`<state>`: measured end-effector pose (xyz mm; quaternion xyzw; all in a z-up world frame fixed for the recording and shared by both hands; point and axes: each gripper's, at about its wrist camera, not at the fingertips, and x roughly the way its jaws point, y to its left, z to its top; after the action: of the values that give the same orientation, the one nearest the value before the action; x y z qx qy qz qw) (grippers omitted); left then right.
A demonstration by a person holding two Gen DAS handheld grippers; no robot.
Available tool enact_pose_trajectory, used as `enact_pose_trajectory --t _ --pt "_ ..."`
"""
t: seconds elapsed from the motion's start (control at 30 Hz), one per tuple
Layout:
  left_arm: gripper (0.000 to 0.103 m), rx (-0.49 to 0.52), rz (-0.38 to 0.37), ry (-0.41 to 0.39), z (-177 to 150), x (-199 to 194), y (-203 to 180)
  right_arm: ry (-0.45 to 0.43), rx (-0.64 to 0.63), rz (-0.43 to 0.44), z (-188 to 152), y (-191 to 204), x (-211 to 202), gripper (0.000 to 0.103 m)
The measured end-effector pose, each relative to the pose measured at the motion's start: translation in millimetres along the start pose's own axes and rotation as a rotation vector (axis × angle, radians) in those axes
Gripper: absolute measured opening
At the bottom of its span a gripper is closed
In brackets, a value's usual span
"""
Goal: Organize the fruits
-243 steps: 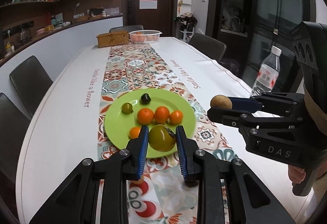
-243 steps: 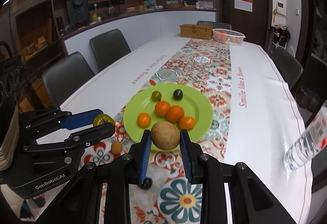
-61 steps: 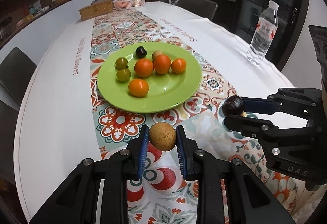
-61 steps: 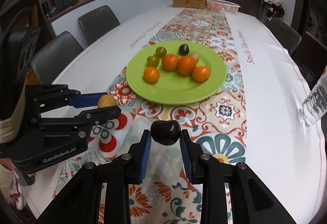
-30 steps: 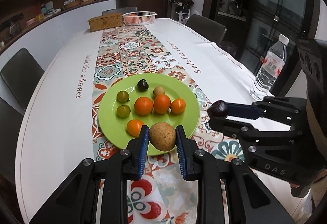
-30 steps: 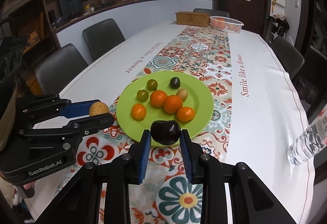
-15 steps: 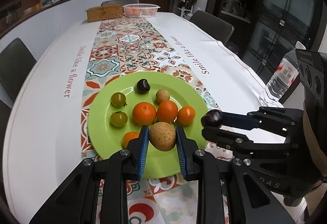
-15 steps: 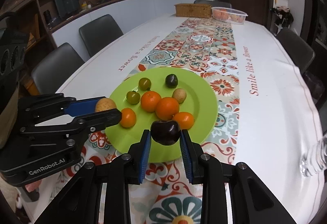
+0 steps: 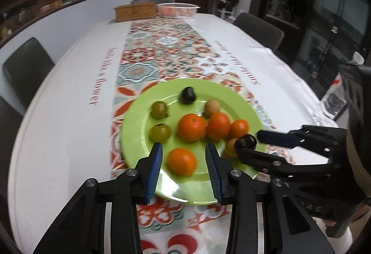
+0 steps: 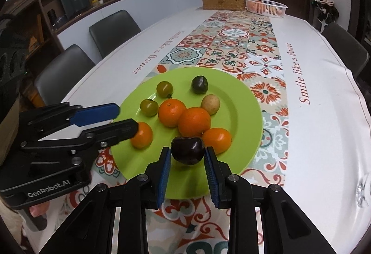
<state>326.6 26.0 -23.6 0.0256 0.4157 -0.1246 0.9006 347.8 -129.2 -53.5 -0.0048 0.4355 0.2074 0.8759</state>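
Observation:
A green plate (image 9: 139, 119) (image 10: 245, 101) on the patterned runner holds several oranges, two green tomatoes, a dark fruit and a small tan fruit. My left gripper (image 9: 183, 156) is open above the plate's near side, an orange (image 9: 181, 160) showing between its fingers. A tan-brown fruit (image 9: 230, 147) lies on the plate behind the right gripper's tip. My right gripper (image 10: 187, 160) is shut on a dark plum (image 10: 187, 150) (image 9: 246, 141) just over the plate's front edge. The left gripper (image 10: 113, 119) also shows in the right wrist view.
A wicker box (image 10: 223, 2) and a white basket of oranges (image 10: 265, 7) stand at the table's far end. A water bottle (image 9: 336, 94) stands at the right edge. Chairs (image 10: 113, 29) line the sides.
My left gripper has opened and let go of the tan-brown fruit, which now lies on the plate. Both grippers have moved forward over the plate. The right still holds the plum.

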Motion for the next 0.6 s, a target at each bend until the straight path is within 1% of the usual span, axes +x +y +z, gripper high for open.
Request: enact_pose_trajectory --t 0.07,0.27,0.37,0.53,0.57,0.6 --pt "0.043 0.003 0.024 -0.010 -3.2 -6.5 1.8 -0.012 0.003 -0.008 -1.2 1.1 -2.7 0.042" --pt "0.050 0.017 0.089 -0.057 -13.0 -31.8 -0.8 -0.050 -0.014 -0.029 -7.2 9.1 -23.6 0.043" --pt "0.052 0.024 0.116 -0.084 -17.9 -46.0 -5.4 -0.085 -0.021 -0.055 -11.3 13.0 -40.2 0.053" --pt "0.059 0.019 0.149 -0.131 -25.6 -69.3 -13.7 -0.136 -0.022 -0.090 -18.9 17.4 -67.9 0.053" --pt "0.062 0.020 0.158 -0.142 -27.9 -74.9 -16.6 -0.150 -0.022 -0.098 -21.4 18.7 -75.7 0.055" --pt "0.064 0.018 0.166 -0.152 -30.1 -80.1 -19.1 -0.162 -0.021 -0.105 -23.5 19.7 -81.5 0.060"
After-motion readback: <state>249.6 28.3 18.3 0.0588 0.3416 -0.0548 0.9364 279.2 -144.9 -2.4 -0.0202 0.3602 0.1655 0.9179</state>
